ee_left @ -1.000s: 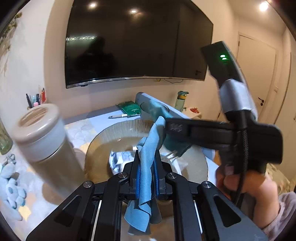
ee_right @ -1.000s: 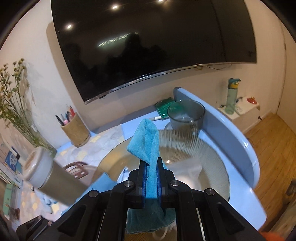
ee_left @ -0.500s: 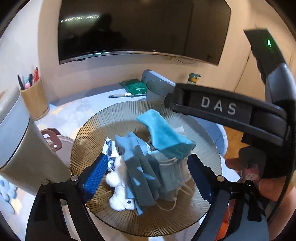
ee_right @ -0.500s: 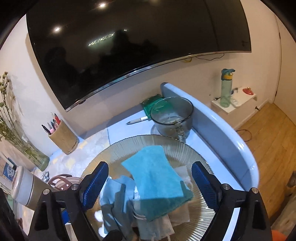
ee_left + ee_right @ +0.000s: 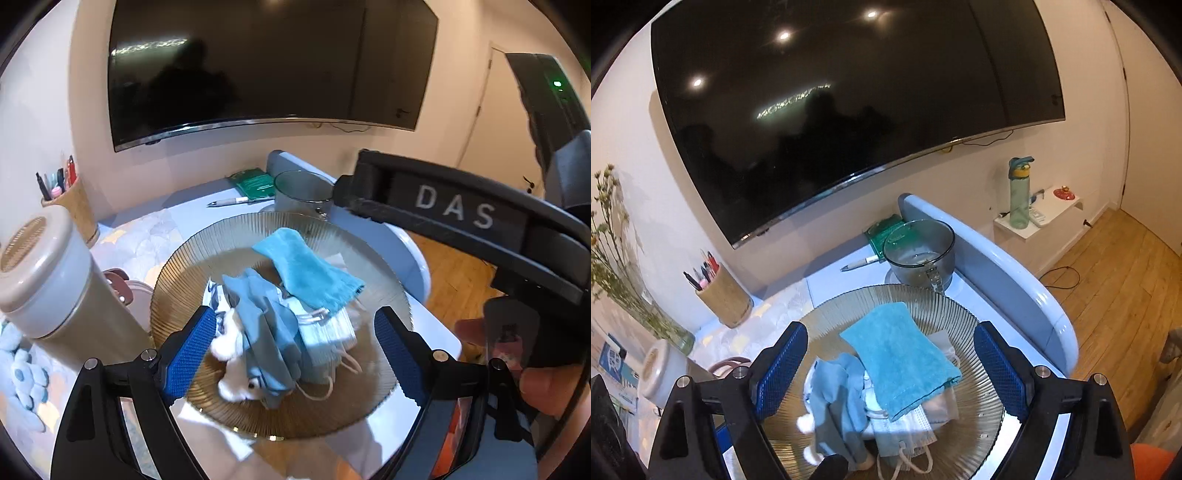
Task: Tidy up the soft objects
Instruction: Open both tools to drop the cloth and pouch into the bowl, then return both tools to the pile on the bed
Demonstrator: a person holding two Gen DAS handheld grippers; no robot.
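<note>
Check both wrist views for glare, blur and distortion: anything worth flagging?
Left wrist: fisheye bends the television, faint reflections on it; the white plush looks soft. Right wrist: ceiling-light glare spots on the television; cloths on the ribbed plate sharp enough; dark vignette corners.

My left gripper (image 5: pixel 291 354): black frame, blue cross-hatched pads (image 5: pixel 188 354), silver screws at finger joints. My right gripper (image 5: pixel 890 373): same black frame, blue textured pads (image 5: pixel 783 369), silver screws. From left wrist view I see right unit's black body with white "DAS" lettering (image 5: pixel 454 208), grey housing, green indicator light (image 5: pixel 557 84), black cable.
</note>
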